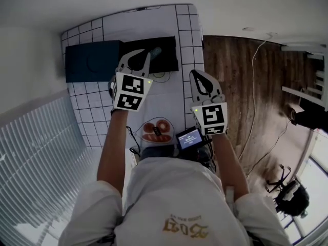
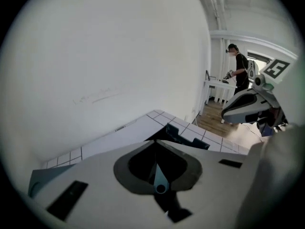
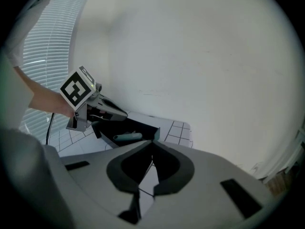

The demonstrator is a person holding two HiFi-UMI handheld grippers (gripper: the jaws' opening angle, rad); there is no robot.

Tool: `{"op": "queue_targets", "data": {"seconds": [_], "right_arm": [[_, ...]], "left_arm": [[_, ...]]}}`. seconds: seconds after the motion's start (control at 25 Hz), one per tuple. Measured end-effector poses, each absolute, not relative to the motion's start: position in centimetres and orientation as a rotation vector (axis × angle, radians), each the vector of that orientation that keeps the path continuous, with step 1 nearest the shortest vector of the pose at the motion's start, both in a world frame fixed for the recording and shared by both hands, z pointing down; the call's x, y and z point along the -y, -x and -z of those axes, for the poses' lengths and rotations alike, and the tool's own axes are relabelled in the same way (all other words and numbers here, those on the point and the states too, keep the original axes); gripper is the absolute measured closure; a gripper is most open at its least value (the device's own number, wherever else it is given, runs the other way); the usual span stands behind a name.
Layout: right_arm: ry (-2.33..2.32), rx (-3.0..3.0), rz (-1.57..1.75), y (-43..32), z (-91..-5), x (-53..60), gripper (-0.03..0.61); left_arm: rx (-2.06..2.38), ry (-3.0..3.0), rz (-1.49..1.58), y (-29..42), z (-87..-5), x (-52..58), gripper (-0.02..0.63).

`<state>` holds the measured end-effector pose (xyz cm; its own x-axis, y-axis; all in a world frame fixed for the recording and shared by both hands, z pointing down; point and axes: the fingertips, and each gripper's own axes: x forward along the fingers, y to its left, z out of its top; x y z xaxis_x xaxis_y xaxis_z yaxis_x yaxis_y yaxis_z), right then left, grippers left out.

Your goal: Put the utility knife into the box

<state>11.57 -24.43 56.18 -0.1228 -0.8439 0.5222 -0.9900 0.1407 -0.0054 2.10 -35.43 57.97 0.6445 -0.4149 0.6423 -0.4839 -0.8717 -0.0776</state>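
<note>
Head view is showing the slim grey-teal utility knife [image 1: 155,51] lying inside the open black box [image 1: 169,61], likely why the left gripper [image 1: 148,53] above it and the right gripper [image 1: 195,74] are hovering empty, jaws pressed together.

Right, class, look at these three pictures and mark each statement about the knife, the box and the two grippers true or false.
1. The knife lies inside the black box. True.
2. The right gripper holds the knife. False: the right gripper's fingers are shut on nothing.
3. The blue lid covers the box. False: the blue lid lies flat beside the open box.
4. The left gripper hangs over the box. True.
5. The table cover is plain red. False: the table cover is white with a dark grid.
</note>
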Motion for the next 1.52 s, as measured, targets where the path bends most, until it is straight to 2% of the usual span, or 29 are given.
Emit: {"op": "queue_targets", "data": {"seconds": [0.24,0.4,0.48,0.96,1.52], "right_arm": [[-1.768,2.067,-0.473,-11.3,-54.2,24.1,0.571],[-1.773,2.092,-0.434,-11.2,-52.3,23.8,0.572],[-1.771,2.101,-0.406,-11.2,-51.4,23.8,0.571],[-1.806,2.178,-0.332,-11.2,-46.9,22.2,0.572],[-1.835,2.300,-0.196,-10.7,-40.9,21.7,0.572]], "left_arm": [[0.804,-2.818,-0.838,-0.6,-53.6,34.0,0.606],[0.858,-2.645,-0.422,1.1,-50.0,33.1,0.606],[0.903,-2.605,-0.320,2.1,-48.4,32.8,0.606],[1.328,-2.722,-0.253,7.6,-41.2,30.2,0.606],[1.436,-2.741,-0.117,9.0,-35.8,27.0,0.606]]}}
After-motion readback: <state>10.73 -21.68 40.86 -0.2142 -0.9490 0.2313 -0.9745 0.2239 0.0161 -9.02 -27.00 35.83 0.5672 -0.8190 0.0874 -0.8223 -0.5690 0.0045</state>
